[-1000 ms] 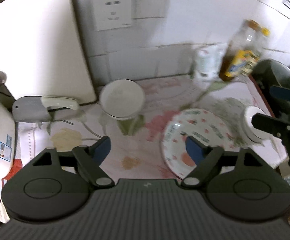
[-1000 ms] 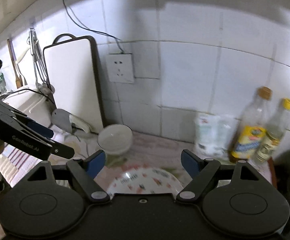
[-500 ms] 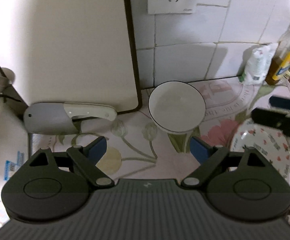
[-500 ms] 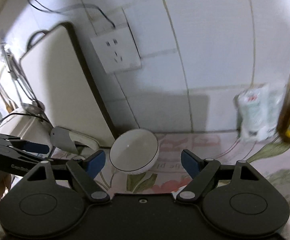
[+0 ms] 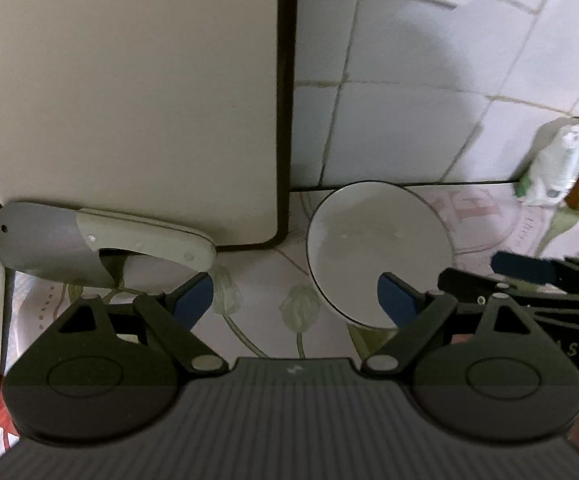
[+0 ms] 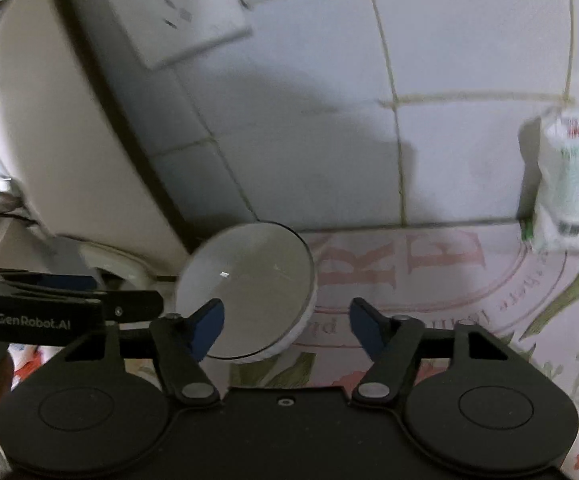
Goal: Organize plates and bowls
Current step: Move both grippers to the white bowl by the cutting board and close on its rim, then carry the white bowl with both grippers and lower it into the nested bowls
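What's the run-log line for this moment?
phase: approach | target: white bowl, on counter, ungrasped | left gripper: open, empty | right gripper: open, closing, empty

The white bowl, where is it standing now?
The white bowl stands on the floral countertop at the tiled wall, just right of the leaning cutting board; in the left wrist view it is right of centre.
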Motion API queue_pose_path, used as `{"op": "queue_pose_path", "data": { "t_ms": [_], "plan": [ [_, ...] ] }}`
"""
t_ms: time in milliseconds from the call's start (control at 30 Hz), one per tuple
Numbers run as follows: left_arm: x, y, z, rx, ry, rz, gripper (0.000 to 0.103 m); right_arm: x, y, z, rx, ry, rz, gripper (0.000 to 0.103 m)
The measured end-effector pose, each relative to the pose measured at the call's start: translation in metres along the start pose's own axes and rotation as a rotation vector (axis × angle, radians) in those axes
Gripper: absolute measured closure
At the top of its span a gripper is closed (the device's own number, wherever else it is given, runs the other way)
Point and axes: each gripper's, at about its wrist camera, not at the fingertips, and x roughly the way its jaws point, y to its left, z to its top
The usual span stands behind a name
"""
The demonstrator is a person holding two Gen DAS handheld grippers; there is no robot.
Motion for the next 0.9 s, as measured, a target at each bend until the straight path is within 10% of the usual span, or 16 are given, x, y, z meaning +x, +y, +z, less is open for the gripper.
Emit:
{"op": "queue_pose_path", "data": {
  "t_ms": [167, 500, 900],
  "plan": [
    [0.02, 0.002, 0.005, -0.009, 0.024, -0.02, 0.017, 0.017, -0.009, 0.0, 0.104, 0.042, 0.025, 0.039],
    [0.046, -0.003, 0.002, -0.028, 0.118, -0.099, 0.089, 0.039, -0.014, 0.002, 0.209, 0.107, 0.032, 0.081],
    [0.027, -0.022, -0.006, 0.002, 0.156, -0.075, 0.091, 0.012, 0.002, 0.004, 0.194, 0.171, -0.038, 0.082]
  ]
}}
